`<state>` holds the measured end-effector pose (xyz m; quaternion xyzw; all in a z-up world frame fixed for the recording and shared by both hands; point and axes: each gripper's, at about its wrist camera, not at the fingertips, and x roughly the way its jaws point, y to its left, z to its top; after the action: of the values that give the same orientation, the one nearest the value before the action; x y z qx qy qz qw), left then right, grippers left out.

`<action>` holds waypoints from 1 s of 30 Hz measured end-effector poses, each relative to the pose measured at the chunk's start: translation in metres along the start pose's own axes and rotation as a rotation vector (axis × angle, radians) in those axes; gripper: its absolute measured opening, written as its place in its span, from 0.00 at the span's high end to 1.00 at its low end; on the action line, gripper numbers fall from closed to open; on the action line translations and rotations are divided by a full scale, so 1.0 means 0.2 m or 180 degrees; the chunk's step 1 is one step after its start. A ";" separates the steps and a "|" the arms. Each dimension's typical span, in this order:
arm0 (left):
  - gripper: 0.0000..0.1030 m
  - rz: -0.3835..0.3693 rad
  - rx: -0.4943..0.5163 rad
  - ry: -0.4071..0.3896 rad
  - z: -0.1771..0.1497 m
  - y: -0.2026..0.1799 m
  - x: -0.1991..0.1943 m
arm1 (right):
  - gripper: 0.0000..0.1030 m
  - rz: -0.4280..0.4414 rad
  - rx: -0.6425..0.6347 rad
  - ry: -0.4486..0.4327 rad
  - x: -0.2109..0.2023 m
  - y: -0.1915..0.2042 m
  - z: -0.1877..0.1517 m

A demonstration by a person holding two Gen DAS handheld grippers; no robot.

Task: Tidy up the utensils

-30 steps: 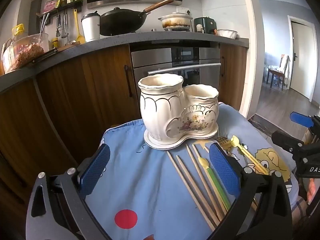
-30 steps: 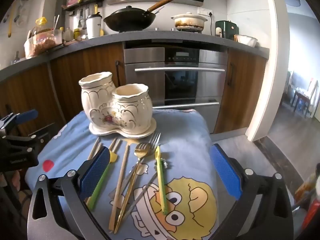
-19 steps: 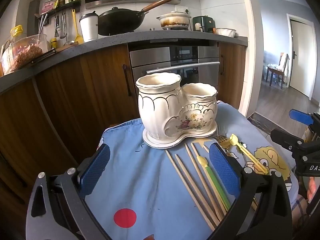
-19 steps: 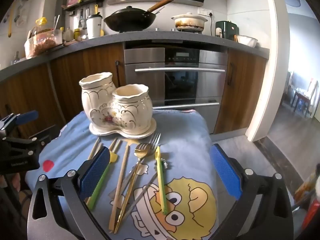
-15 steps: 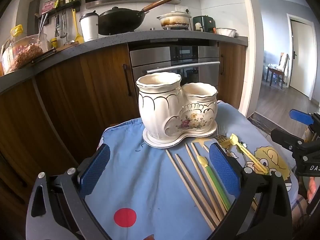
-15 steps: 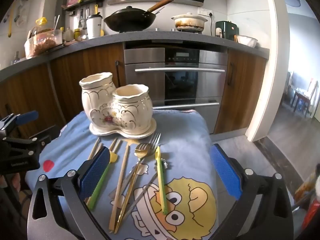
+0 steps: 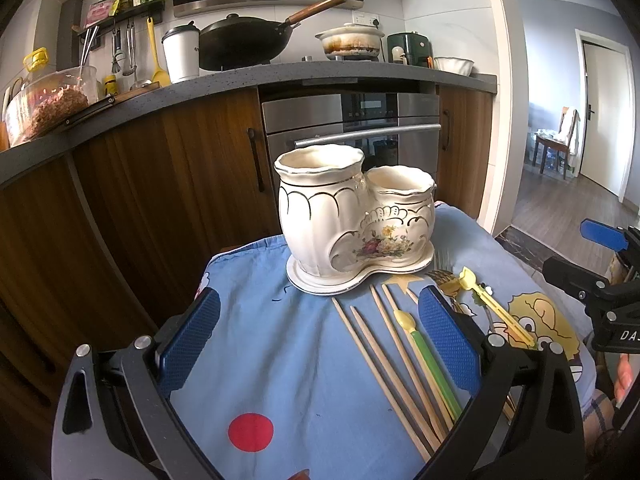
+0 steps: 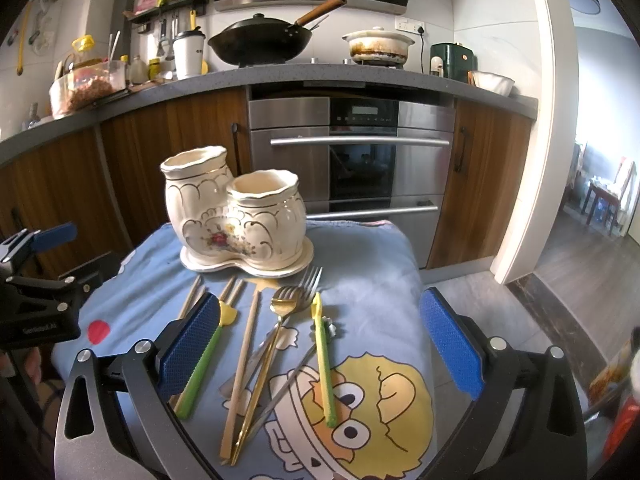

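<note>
A cream double-cup ceramic utensil holder (image 7: 356, 224) (image 8: 234, 216) stands empty at the back of a blue cartoon cloth (image 7: 280, 360) (image 8: 368, 280). In front of it lie wooden chopsticks (image 7: 384, 364) (image 8: 240, 364), green-handled utensils (image 7: 430, 364) (image 8: 323, 360) (image 8: 202, 364), a gold fork (image 8: 266, 364) and a silver fork (image 8: 310, 280). My left gripper (image 7: 320, 344) is open above the cloth's left part, holding nothing. Open too, my right gripper (image 8: 320, 348) hovers over the utensils with nothing between its fingers.
Behind the small cloth-covered table stand wooden cabinets (image 7: 168, 184) and a steel oven (image 8: 352, 160). The counter above carries a wok (image 8: 260, 40), a pot (image 8: 378, 46) and a cup (image 7: 181, 54). A doorway and floor open to the right (image 7: 580, 200).
Both views barely shift; the left gripper drifted slightly, the holder sitting a touch lower left in its view. Nothing was picked up or released.
</note>
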<state>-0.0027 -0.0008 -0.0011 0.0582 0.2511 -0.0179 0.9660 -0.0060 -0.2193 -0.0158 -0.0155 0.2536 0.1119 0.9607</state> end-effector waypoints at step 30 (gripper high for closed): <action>0.05 -0.0021 0.0010 0.0025 -0.02 -0.02 0.01 | 0.04 -0.0004 0.0003 0.0011 0.01 0.00 -0.01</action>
<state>-0.0023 -0.0043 -0.0060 0.0590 0.2551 -0.0213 0.9649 -0.0056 -0.2198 -0.0181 -0.0154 0.2553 0.1111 0.9603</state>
